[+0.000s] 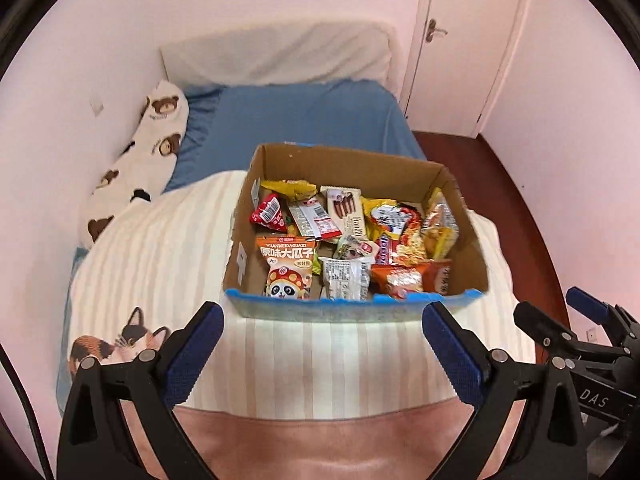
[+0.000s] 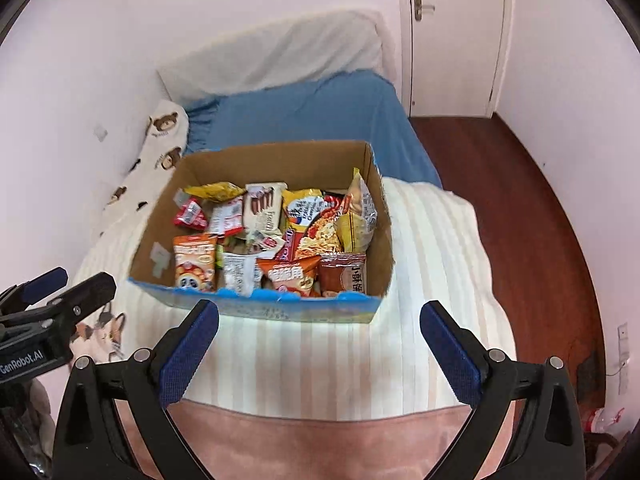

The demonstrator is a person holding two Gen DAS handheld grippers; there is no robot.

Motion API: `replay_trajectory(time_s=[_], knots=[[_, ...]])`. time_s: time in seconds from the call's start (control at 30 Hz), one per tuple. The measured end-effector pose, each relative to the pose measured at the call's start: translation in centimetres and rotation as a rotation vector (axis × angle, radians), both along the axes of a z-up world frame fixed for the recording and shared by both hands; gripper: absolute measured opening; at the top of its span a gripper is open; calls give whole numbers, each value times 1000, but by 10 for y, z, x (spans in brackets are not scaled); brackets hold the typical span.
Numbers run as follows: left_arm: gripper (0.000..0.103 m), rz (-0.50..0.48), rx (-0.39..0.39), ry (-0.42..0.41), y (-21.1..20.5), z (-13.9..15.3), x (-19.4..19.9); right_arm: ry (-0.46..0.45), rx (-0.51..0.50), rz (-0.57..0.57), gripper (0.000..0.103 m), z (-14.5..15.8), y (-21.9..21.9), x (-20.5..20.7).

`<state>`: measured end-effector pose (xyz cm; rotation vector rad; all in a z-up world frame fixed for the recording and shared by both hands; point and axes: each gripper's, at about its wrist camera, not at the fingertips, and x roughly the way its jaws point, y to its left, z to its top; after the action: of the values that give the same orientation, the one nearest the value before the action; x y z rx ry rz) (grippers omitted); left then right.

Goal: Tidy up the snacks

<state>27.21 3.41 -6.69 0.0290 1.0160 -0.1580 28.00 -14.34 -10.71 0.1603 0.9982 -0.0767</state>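
With both my left gripper [image 1: 323, 340] and right gripper [image 2: 319, 338] released and empty, I risk tipping the open brown cardboard box [image 1: 352, 168] of loose snack packets [image 1: 286, 266] on the soft striped quilt [image 1: 160, 248]

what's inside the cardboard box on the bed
The cardboard box is full of loose snack packets, including an orange panda bag and a noodle pack. Whatever lies beneath the top layer is covered.
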Motion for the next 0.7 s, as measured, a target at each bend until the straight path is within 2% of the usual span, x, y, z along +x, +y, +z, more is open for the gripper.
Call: replay_trajectory(time_s=[0.33, 0.7], knots=[[102, 8, 14, -71, 8, 36, -76, -107, -26, -5, 103, 54, 12, -83], [102, 19, 7, -128, 15, 72, -127, -201, -46, 12, 103, 108, 27, -146]])
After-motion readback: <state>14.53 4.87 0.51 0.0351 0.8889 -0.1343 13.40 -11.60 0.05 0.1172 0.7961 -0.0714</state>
